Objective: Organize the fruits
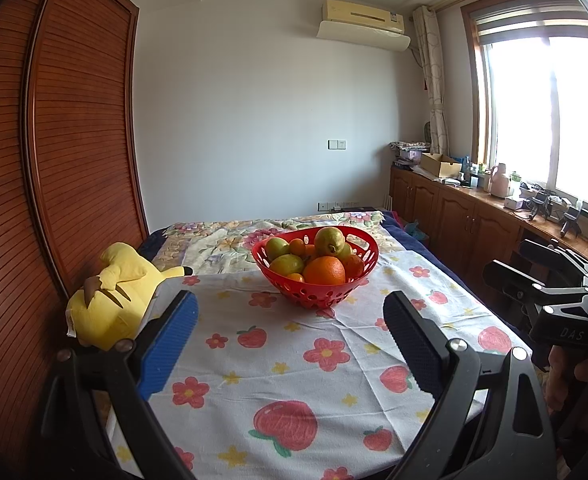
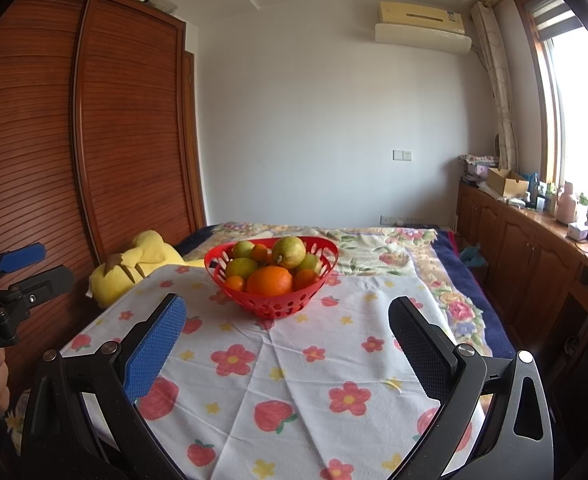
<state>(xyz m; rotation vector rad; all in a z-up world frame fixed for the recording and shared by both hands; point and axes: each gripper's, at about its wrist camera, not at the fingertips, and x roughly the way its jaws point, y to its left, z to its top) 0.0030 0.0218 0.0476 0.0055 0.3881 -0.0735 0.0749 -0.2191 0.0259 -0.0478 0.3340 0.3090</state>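
A red perforated basket (image 1: 321,296) (image 2: 272,308) stands on the white flowered cloth, holding a large orange (image 1: 325,271) (image 2: 270,281), several green-yellow fruits (image 1: 329,241) (image 2: 289,252) and small tangerines (image 1: 297,246) (image 2: 235,283). My left gripper (image 1: 290,312) is open and empty, held above the cloth just in front of the basket. My right gripper (image 2: 288,318) is open and empty, also in front of the basket. The right gripper shows at the right edge of the left wrist view (image 1: 549,292); the left one shows at the left edge of the right wrist view (image 2: 22,272).
The cloth (image 1: 294,364) (image 2: 294,372) covers the near part of a bed with a floral quilt (image 1: 214,240) (image 2: 377,248). A yellow plush toy (image 1: 110,292) (image 2: 134,264) lies at the left by a wooden wardrobe (image 1: 54,140). A cluttered cabinet counter (image 1: 493,200) (image 2: 533,216) runs along the right.
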